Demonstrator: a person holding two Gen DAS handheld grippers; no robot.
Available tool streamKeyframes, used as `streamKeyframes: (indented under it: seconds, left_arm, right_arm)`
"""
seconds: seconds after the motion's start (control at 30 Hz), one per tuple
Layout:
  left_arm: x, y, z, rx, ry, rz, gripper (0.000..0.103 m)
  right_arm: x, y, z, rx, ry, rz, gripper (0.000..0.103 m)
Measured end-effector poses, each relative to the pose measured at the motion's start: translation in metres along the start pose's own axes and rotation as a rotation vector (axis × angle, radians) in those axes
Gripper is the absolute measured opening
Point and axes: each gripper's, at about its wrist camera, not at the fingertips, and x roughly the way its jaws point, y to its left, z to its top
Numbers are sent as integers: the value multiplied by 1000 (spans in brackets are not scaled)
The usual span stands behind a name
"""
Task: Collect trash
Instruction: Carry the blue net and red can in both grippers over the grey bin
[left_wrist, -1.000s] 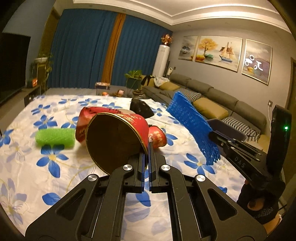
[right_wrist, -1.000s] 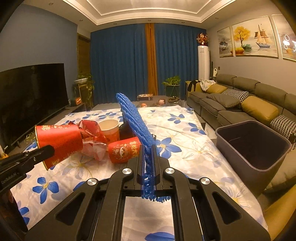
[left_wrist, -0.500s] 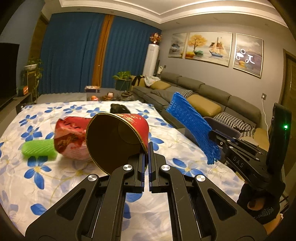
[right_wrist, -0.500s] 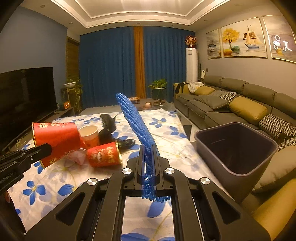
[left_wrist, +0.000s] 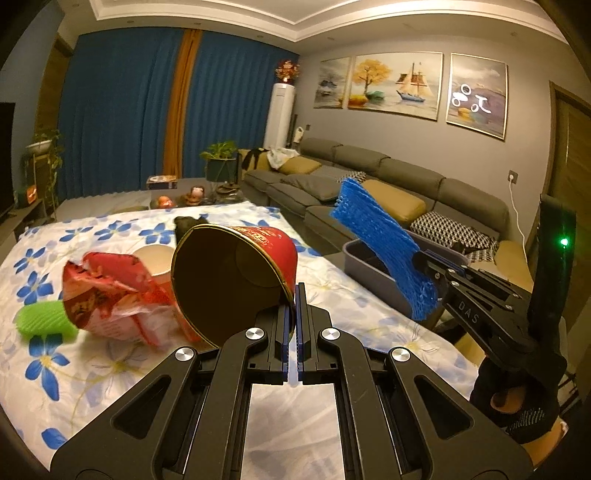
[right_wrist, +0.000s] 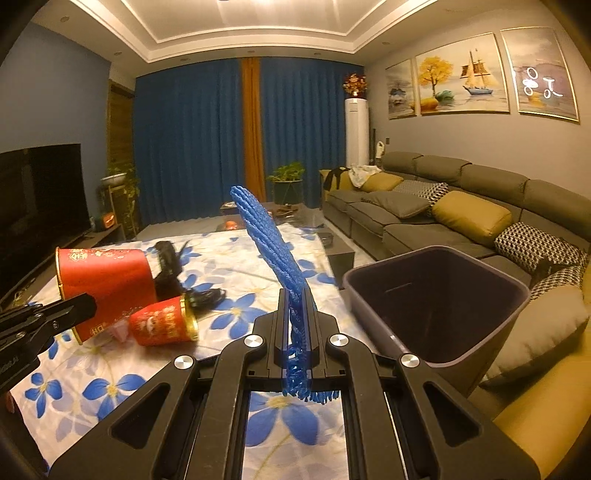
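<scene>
Both grippers — red cup (left_wrist: 236, 280), blue net (right_wrist: 269, 243) — now nearer bin (right_wrist: 436, 295).

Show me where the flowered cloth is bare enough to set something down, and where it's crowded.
Bare cloth lies in front of the small red cup, running toward the bin, and past the black item at the far end. The crowded part is the left: red wrapper, green foam net, paper cup.

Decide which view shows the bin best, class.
The right wrist view: the bin shows its whole rim and empty inside. In the left wrist view only a corner of it shows, behind the blue foam net.
</scene>
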Motion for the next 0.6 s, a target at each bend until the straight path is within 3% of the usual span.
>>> streamKeyframes:
  seconds: [0.6]
  left_arm:
    - [52, -48, 21, 68, 12, -96, 2]
  right_arm:
    - [15, -51, 6, 26, -22, -133, 7]
